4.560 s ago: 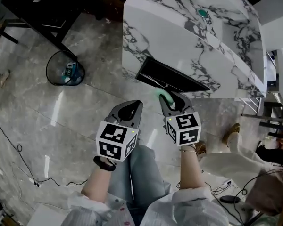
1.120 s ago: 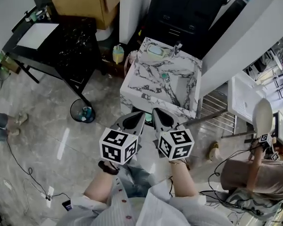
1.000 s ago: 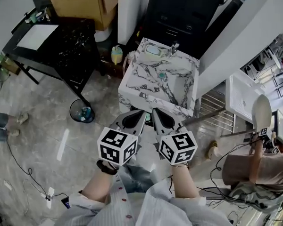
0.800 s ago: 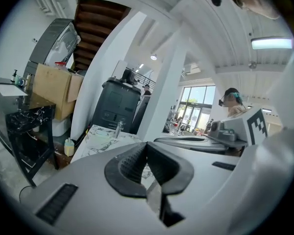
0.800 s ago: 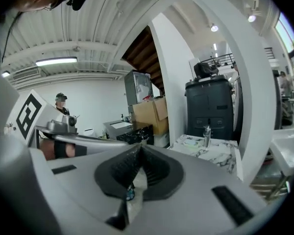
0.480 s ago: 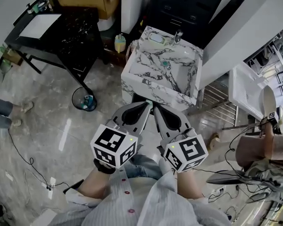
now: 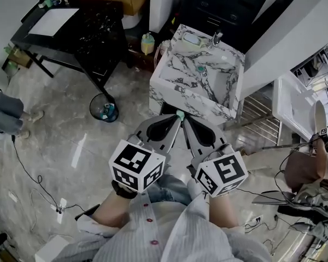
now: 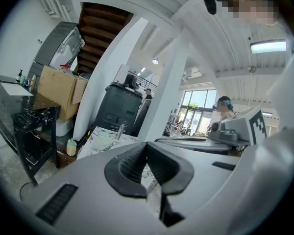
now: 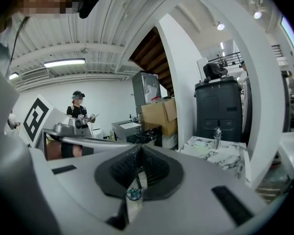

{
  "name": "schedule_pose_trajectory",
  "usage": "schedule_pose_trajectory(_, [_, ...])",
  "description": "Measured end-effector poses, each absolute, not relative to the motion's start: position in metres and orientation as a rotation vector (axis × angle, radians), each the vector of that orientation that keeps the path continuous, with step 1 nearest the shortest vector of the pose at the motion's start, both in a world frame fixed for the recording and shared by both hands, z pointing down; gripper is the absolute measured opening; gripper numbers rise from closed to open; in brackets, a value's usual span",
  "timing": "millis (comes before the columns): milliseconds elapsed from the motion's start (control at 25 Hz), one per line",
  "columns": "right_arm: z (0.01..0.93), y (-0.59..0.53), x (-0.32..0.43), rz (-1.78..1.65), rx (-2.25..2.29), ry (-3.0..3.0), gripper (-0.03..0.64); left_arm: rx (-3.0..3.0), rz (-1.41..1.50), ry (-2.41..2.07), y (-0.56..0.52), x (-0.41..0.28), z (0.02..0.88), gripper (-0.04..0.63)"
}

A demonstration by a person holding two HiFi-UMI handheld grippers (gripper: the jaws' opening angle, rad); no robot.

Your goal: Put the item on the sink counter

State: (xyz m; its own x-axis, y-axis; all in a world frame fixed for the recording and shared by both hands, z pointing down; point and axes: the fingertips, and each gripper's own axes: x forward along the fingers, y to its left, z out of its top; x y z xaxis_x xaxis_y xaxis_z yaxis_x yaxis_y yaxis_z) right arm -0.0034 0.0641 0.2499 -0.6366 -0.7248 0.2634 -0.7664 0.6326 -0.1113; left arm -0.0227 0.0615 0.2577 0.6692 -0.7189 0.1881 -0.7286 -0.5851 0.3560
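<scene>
In the head view both grippers are held side by side at waist height, their tips pointing at the white marble sink counter (image 7: 177, 89). My right gripper (image 7: 186, 118) is shut on the item (image 7: 180, 114), a thin pale thing with a green end that pokes out past the jaws. The right gripper view shows the item (image 9: 134, 194) pinched between the dark pads. My left gripper (image 7: 176, 120) is shut, and in the left gripper view its pads (image 8: 137, 163) meet with nothing between them. The sink counter (image 8: 104, 140) stands some way ahead, below the grippers.
A faucet (image 7: 216, 37), a soap dish (image 7: 192, 39) and a green drain plug (image 7: 200, 68) are on the sink. A black table (image 7: 93, 34), a wire bin (image 7: 104, 108) and a yellow bottle (image 7: 147, 42) stand to its left. Another person (image 7: 311, 168) is at right; cables lie on the floor.
Several seconds ago the grippers were low at the sink cabinet's open front; now they are high and farther back. In the last second the grippers' tips drew together, both staying shut.
</scene>
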Motion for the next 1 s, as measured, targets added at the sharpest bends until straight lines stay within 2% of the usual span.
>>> schedule_pose_trajectory(1000, [0.265,0.06,0.009,0.375,1.293,-2.585,0.008,2.416,0.033,-1.152,0.053,-0.043,0.277,0.015])
